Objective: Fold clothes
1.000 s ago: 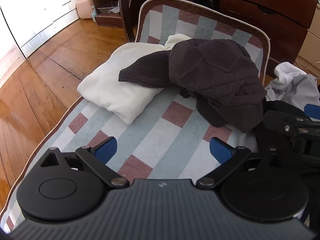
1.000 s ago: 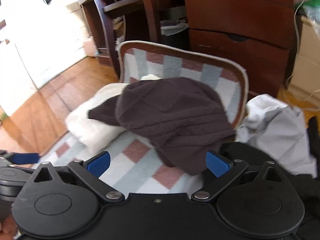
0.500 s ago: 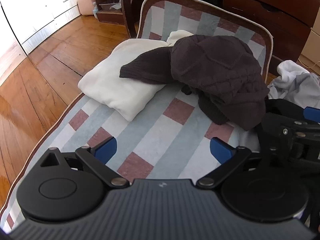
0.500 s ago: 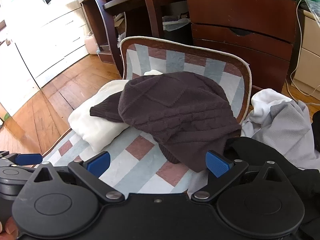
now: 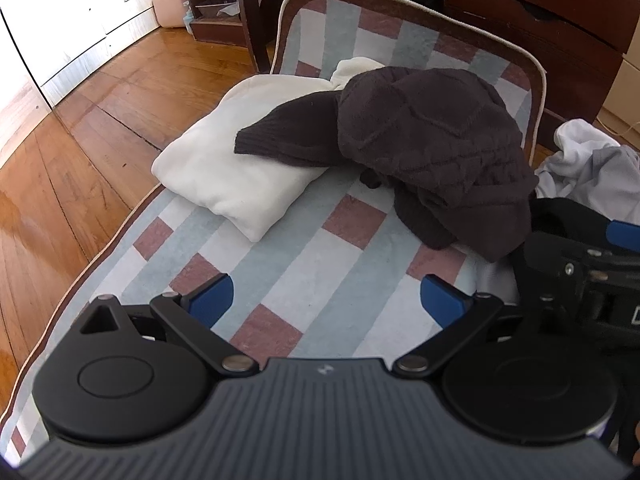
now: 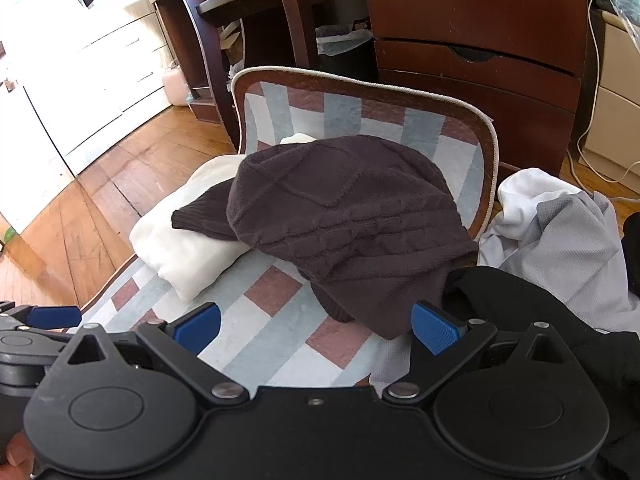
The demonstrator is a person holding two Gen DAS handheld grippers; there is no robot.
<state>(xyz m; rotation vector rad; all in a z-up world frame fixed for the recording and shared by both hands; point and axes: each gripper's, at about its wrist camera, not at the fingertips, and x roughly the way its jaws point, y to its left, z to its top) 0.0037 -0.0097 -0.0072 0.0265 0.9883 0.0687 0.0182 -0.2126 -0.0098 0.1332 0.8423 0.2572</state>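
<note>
Wood floor w/ a checked rug spread over it, dark wooden drawers standing behind. Both views are looking forward along the fingers, low over the rug.

On the rug a white garment, already folded into a neat block, is lying toward the left. A dark brown cable-knit sweater is slumping in a heap, one ribbed cuff draping across the white block, the rest bunching toward the rug's right edge. Off the rug to the right, a loose pile of grey & white clothes is waiting, w/ a black garment just beside the right gripper.

Left gripper is hovering over bare rug, jaws wide, holding nothing. Right gripper is hovering near the sweater's lower edge, jaws also wide & empty; it's not touching the knit.

Step in hand, as I judge it: one item done, the sweater is next & not yet spread out. Next move probably calls for each gripper pinching a hem or shoulder, lifting the sweater clear of the white block, then laying it flat on open rug. Risk: dragging the folded block out of shape.
</note>
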